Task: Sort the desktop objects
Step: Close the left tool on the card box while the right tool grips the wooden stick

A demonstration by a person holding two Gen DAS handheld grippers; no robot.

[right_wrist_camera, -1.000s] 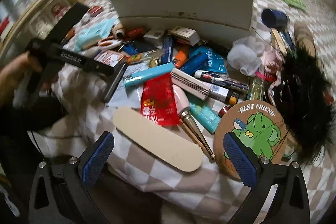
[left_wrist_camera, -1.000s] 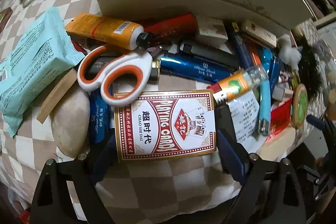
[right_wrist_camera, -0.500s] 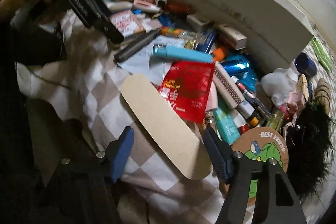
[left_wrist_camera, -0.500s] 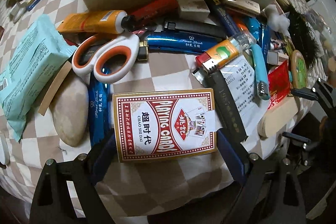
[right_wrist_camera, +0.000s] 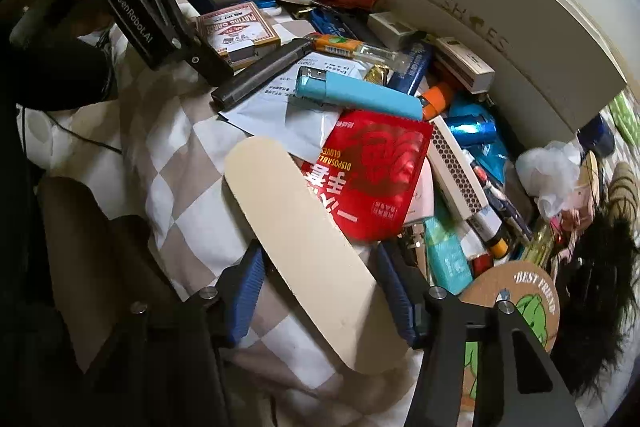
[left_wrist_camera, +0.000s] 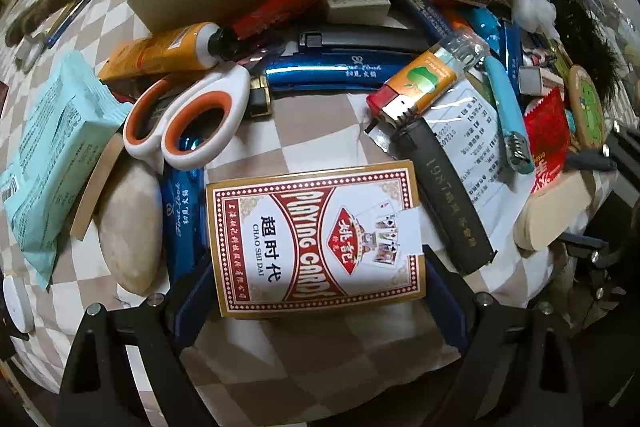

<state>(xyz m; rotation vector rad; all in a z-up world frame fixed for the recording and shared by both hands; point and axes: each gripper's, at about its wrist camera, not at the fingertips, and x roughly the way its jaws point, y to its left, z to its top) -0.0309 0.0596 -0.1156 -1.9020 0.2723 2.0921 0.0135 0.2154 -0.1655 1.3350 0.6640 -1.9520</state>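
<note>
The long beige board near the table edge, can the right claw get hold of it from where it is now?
Probably yes. The beige board lies on top of the clutter, between the right claw's open fingers, with nothing on its near end; only its far end touches the red packet.

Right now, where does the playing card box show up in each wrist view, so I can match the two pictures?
Left wrist view: the playing card box sits low in the centre, between the left gripper fingers.
Right wrist view: it lies upper left, just beyond the left gripper.
Shared landmark: the long black bar, right of the box in the left view and below-right of it in the right view.
</note>
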